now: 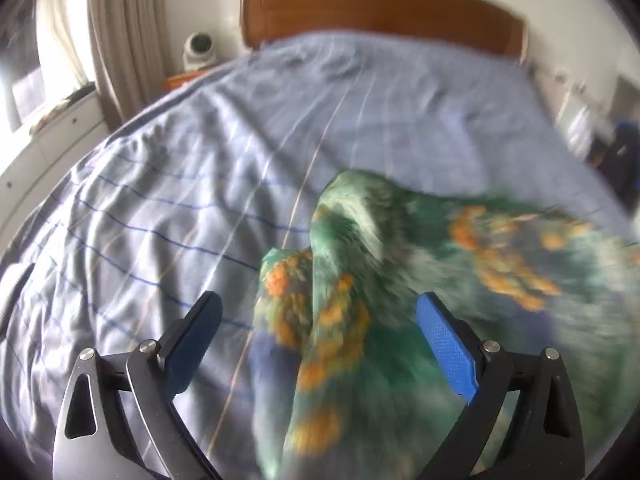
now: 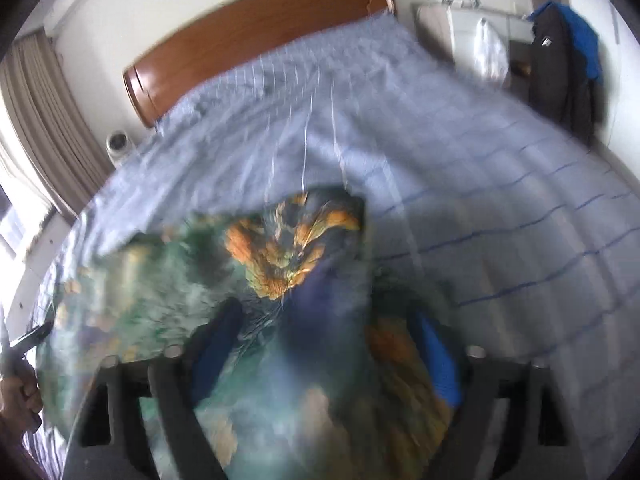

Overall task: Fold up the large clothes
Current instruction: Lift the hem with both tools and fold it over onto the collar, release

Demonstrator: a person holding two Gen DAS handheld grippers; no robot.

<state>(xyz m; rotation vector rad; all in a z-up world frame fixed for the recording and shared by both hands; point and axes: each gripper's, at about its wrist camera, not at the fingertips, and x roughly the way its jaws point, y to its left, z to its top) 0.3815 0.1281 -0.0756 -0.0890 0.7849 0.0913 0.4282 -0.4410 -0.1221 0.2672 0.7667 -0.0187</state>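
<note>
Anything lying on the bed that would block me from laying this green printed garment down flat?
Nothing visible: the bedspread beyond the garment is bare up to the headboard. Both views are blurred, so small items could be missed.

A bed (image 1: pixel 360 92) with a wrinkled blue striped sheet (image 1: pixel 160 200) carries a green-orange patterned garment (image 1: pixel 500 248).

garment (image 2: pixel 280 280) motion-blurred, print unreadable | right tool (image 2: pixel 332 344) smeared, grip unclear | garment cut off below

A wooden headboard (image 1: pixel 380 12) stood against the white wall, heading a bed (image 1: pixel 240 152) in pale blue checked covers. Beige curtains (image 1: pixel 120 32) hung left, daylight washing in beside them.
</note>
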